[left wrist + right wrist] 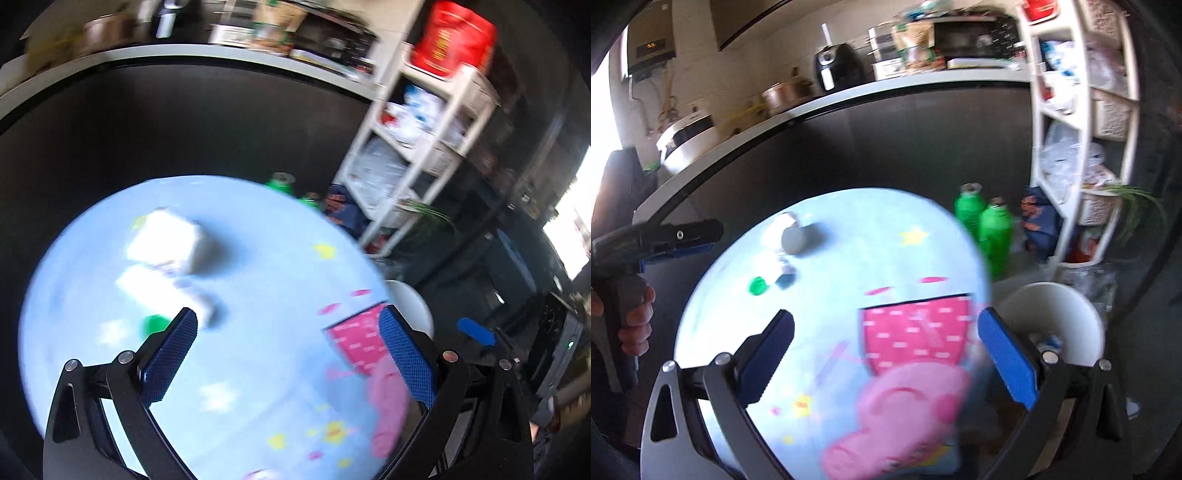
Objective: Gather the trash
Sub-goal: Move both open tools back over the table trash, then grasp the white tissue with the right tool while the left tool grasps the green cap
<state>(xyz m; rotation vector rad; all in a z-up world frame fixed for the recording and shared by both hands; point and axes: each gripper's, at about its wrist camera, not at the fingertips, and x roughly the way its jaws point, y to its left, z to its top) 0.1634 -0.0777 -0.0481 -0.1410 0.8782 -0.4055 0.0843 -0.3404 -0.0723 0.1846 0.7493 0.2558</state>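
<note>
Both the left gripper (290,354) and the right gripper (886,356) hang spread wide above the round table (849,236), holding and touching nothing.

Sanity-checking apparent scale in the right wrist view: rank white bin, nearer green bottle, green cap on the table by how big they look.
1. white bin
2. nearer green bottle
3. green cap

The bin sits closer to the camera, so its lead over the bottle is unsure.

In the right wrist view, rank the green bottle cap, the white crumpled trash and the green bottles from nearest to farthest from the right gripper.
From the right gripper:
1. Green bottle cap, on the table, ahead-left.
2. White crumpled trash, farther back on the table.
3. Green bottles, on the floor beyond the table's far-right edge.
</note>
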